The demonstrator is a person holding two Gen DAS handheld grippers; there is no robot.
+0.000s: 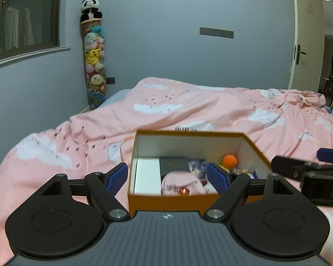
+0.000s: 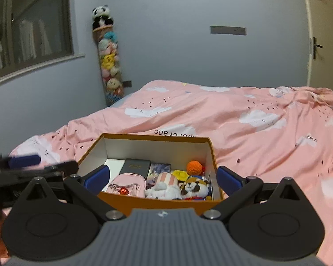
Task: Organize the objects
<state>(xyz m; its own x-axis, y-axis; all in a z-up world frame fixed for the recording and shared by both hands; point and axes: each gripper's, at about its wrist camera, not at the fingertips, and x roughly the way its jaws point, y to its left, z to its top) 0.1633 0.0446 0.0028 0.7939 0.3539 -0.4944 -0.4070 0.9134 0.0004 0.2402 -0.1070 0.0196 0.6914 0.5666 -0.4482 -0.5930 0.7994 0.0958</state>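
An orange cardboard box (image 1: 171, 201) (image 2: 144, 137) with white inner walls sits on the pink bed. It holds a white box (image 1: 147, 177), a black box (image 2: 136, 168), a pink pouch (image 2: 126, 184), an orange crocheted ball (image 2: 194, 167), a striped white plush (image 2: 164, 187) and a raccoon plush (image 2: 194, 187). My left gripper (image 1: 167, 178) is open and empty, just before the box's near wall. My right gripper (image 2: 163, 180) is open and empty, its fingers astride the box's near end. Each gripper shows at the other view's edge.
A pink cloud-print duvet (image 2: 244, 115) covers the bed. A tall tube of plush toys (image 1: 95, 66) topped by a panda (image 1: 91, 8) stands in the corner. A window (image 1: 22, 15) is at left, an open door (image 1: 308, 35) at right.
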